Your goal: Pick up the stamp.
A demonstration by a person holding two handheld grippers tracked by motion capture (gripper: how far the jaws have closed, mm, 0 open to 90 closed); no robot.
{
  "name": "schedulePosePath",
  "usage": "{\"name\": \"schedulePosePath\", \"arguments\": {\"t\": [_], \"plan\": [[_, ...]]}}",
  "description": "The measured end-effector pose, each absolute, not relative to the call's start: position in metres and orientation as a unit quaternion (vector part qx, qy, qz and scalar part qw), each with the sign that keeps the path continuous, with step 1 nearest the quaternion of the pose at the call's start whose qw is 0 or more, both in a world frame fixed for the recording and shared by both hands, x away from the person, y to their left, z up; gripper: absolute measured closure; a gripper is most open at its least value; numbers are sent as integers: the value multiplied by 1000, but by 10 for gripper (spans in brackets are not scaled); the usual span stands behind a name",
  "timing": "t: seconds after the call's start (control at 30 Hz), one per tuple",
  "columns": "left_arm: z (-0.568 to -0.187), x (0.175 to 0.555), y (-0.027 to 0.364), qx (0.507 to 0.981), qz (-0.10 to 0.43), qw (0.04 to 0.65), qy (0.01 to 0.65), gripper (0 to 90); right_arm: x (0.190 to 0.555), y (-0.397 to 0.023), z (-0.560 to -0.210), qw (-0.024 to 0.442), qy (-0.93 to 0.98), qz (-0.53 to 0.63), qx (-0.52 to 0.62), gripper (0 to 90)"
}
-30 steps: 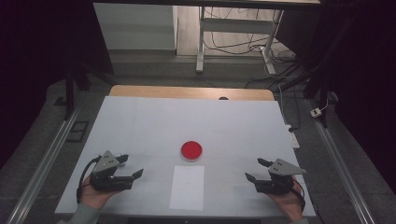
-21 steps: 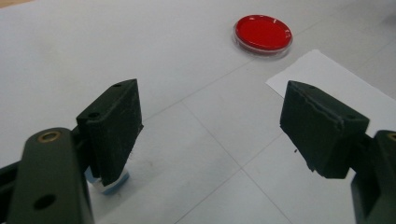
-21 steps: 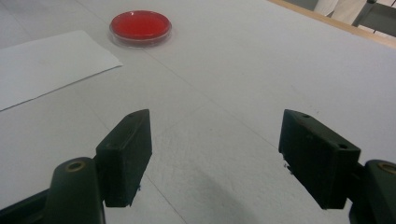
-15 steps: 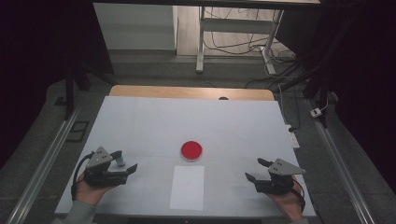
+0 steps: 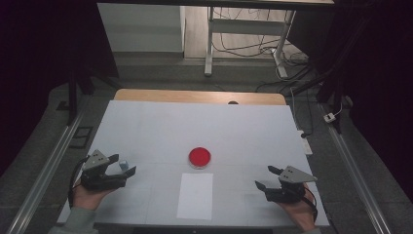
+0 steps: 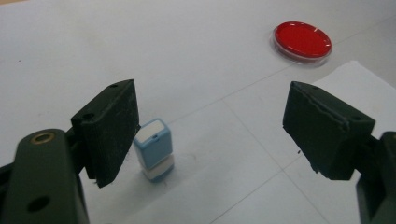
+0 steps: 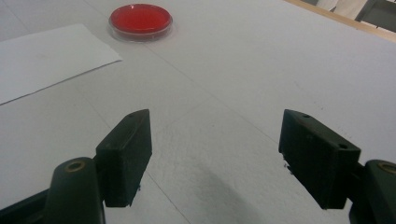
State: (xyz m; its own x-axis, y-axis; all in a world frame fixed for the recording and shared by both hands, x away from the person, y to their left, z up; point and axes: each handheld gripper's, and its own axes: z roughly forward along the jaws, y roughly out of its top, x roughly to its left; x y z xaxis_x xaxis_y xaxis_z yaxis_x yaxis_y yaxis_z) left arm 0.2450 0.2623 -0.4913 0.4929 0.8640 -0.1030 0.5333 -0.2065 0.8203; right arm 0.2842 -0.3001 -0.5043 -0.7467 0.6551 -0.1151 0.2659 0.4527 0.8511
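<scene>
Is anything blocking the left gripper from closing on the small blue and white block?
Nothing visible does. The left gripper is open and the block stands upright between its jaws, close beside one, with bare table around it.

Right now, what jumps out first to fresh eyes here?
The red dish at mid-table, the only strong colour, with the white paper sheet just in front of it. Next, the small blue-and-white block standing upright between the open jaws of the left gripper, close to one jaw. The right gripper is open over bare table.
</scene>
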Motion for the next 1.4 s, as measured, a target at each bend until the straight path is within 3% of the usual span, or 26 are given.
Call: {"name": "schedulePosePath", "arguments": {"t": [0.83,1.4], "plan": [[-507,265,269,774,189,399,454,232,285,-300,-506,220,825,435,285,257],[-521,269,278,793,187,380,439,385,285,-301,-506,222,824,436,287,257]]}}
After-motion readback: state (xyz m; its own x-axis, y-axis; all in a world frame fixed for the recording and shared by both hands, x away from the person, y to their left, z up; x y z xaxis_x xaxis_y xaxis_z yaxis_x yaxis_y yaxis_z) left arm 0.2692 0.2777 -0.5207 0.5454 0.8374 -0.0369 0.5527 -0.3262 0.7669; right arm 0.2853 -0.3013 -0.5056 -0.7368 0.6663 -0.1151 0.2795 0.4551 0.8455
